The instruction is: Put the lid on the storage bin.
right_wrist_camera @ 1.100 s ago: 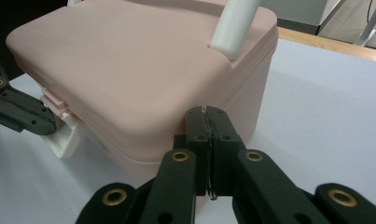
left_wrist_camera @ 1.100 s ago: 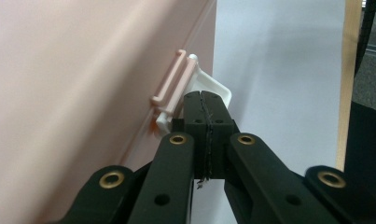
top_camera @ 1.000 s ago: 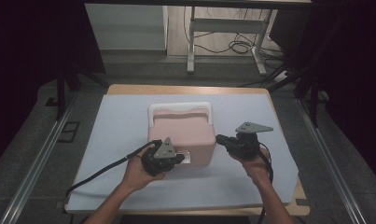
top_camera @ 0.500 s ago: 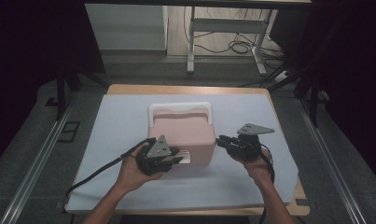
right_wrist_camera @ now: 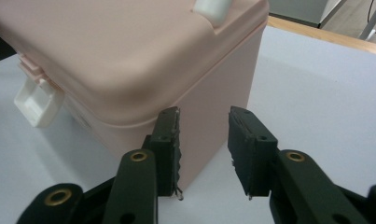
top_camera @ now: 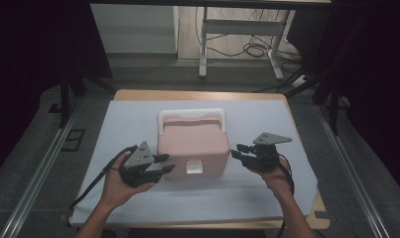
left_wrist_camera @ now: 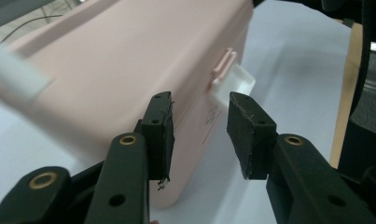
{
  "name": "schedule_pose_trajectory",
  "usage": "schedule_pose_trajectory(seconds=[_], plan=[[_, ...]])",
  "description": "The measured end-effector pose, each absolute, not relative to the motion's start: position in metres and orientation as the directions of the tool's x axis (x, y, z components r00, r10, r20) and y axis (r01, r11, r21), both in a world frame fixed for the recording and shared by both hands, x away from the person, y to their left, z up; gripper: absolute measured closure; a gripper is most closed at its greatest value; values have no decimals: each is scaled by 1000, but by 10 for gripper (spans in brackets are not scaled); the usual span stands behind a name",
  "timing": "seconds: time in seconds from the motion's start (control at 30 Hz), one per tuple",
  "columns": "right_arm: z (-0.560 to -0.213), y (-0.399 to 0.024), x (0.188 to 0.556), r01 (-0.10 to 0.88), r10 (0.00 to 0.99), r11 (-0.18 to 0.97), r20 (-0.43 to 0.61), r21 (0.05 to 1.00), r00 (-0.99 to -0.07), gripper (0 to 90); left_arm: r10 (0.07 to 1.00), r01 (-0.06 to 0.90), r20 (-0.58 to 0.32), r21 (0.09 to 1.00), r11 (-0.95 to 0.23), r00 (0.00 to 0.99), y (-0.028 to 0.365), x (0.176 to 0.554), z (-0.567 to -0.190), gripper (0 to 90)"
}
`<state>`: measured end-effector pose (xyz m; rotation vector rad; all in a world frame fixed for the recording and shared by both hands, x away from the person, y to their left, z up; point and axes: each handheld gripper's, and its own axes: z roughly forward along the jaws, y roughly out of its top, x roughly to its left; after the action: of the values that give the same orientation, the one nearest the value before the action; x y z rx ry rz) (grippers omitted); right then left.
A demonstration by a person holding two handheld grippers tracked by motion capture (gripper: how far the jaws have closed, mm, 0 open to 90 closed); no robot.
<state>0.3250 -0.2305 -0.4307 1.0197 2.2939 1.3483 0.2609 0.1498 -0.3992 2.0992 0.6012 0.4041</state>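
With the pink box (top_camera: 190, 144) at the centre of the frame on the white sheet (top_camera: 287, 119), the left gripper (top_camera: 164, 163) and right gripper (top_camera: 237, 151) flank its lower corners, jaws just opened partway on nothing, seemingly a release; next likely needs reaching the white latch (top_camera: 193, 167).

Black left gripper (top_camera: 160, 163), brass-ringed screw holes, grey three-cornered plate, trailing black cable, apparently bare forearms

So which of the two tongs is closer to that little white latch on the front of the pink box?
Left. The left tongs sit just off the white latch, at the pink box's front-left corner. The right tongs are farther off, beside its right wall.
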Motion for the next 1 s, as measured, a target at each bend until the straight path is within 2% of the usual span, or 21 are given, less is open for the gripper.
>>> schedule_pose_trajectory(seconds=[0.4,1.0], plan=[[-438,-235,326,424,697,326,88,845,-712,578,635,355,6,825,-440,773,187,263,-425,590],[-471,-253,328,465,726,317,104,827,-680,538,700,459,-35,779,-428,713,201,282,-471,557]])
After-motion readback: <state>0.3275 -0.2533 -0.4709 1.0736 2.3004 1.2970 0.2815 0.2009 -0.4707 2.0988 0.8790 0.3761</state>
